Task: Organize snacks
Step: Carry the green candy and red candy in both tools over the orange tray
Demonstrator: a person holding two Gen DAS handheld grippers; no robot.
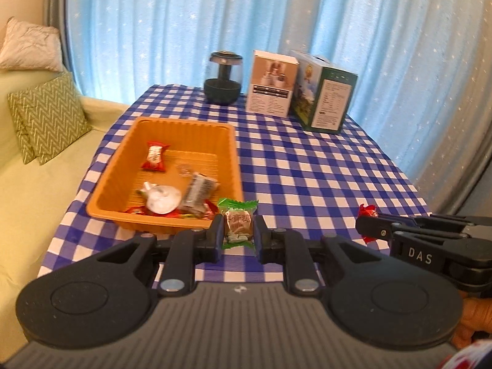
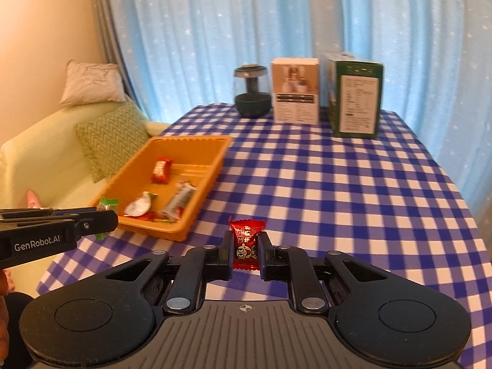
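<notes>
Snacks beside orange tray

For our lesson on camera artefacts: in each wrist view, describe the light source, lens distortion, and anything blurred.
Left wrist view: daylight glows through the blue curtain; fisheye bows the checked tablecloth edges; green-wrapped snack in the left tongs looks soft. Right wrist view: same backlight, dark vignetted corners; red candy in the right tongs fairly sharp.

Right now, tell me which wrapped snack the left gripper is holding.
The green-wrapped snack, pinched in the left gripper beside the orange tray. The red candy sits in the right gripper.
</notes>
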